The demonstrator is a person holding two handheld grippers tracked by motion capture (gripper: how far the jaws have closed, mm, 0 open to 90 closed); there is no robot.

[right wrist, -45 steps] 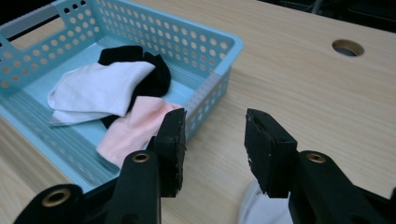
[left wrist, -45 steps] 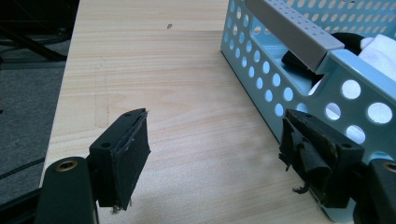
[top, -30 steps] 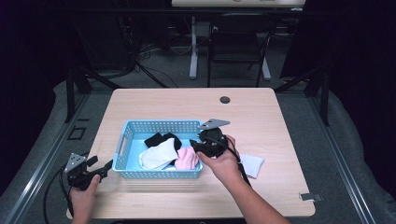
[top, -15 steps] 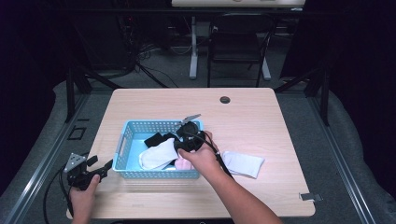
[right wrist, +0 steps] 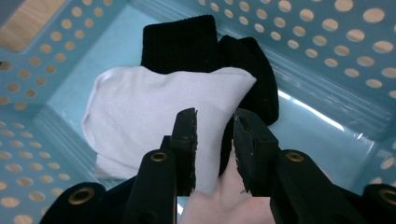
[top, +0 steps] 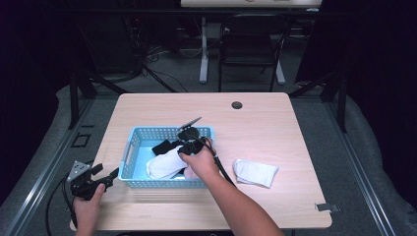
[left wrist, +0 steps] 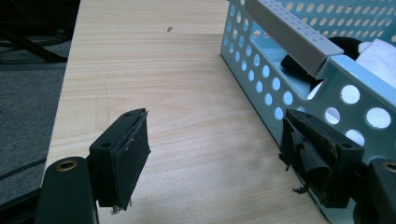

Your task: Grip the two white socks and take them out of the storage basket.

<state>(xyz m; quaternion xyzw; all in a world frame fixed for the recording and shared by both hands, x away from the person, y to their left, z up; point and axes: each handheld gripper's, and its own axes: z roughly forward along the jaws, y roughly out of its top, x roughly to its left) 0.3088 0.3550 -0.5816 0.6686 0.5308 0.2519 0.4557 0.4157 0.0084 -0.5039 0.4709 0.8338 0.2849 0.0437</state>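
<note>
A light blue perforated basket (top: pixel 147 131) stands left of the table's middle. It holds a white sock (top: pixel 164 165), a black sock (top: pixel 162 146) and a pink one under the hand. My right gripper (top: pixel 189 143) reaches down into the basket. In the right gripper view (right wrist: pixel 213 117) its jaws stand close together on the edge of the white sock (right wrist: pixel 149 112), which lies over the black sock (right wrist: pixel 187 42); pink fabric (right wrist: pixel 219 200) shows below. My left gripper (top: pixel 105 173) rests at the table's front left corner, open, beside the basket wall (left wrist: pixel 289 42), holding nothing (left wrist: pixel 212 126).
Another folded white sock (top: pixel 254 172) lies on the bare table right of the basket. A black grommet (top: pixel 237 104) sits near the far edge. A small grey tag (top: pixel 327 207) is at the front right edge. A chair and cables stand beyond the table.
My right gripper left a white sock on the table at the right, moved left into the basket and lowered onto the white sock there. The left gripper has stayed still.
</note>
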